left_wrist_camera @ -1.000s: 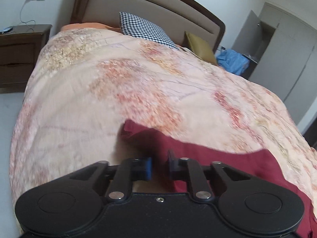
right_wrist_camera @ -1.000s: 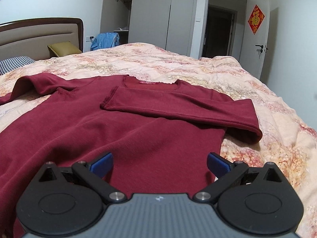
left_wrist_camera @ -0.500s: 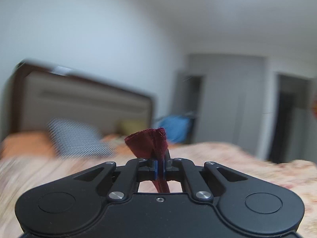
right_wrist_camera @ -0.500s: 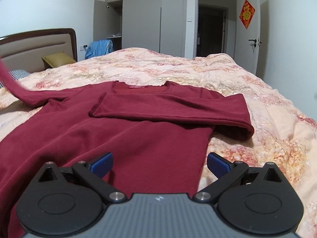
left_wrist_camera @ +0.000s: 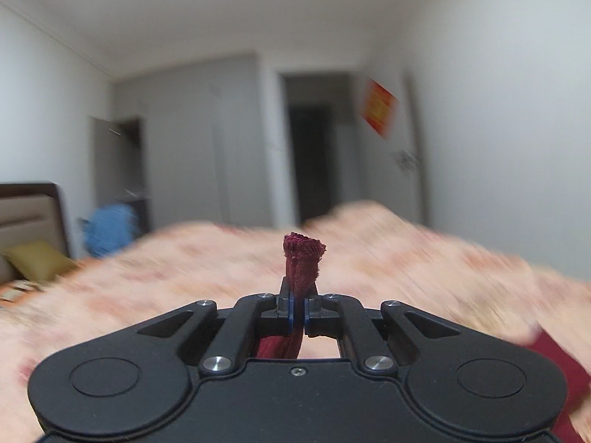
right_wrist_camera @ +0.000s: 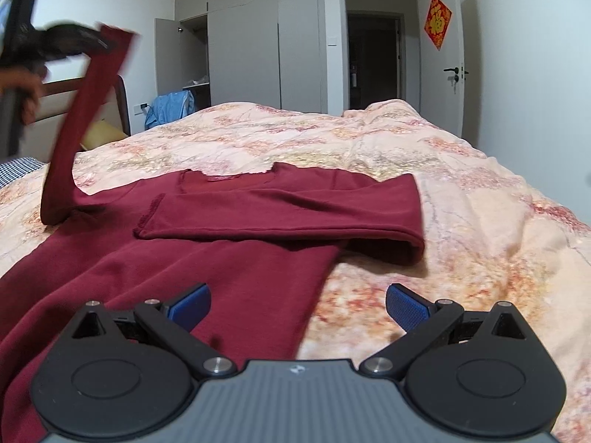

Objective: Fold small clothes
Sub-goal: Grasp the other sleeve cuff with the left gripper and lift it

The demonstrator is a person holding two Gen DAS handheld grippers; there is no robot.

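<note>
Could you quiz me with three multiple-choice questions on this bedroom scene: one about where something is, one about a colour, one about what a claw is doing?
1. Where does the folded-over sleeve lie?
A. Across the shirt's chest
B. On the floor
C. On the checked pillow

2. What colour is the shirt?
A. Blue
B. Dark red
C. Yellow

3. What is the left claw doing?
A. Hanging open and empty
B. Pinching the other sleeve
C. Gripping the yellow cushion

Answers:
1 A: the sleeve lies flat across the shirt's body just below the neckline, on the floral bedspread.
2 B: the whole garment is dark red.
3 B: red cloth sticks out between its shut pads, and the sleeve rises off the bed to it; the right claw stands open and empty.
</note>
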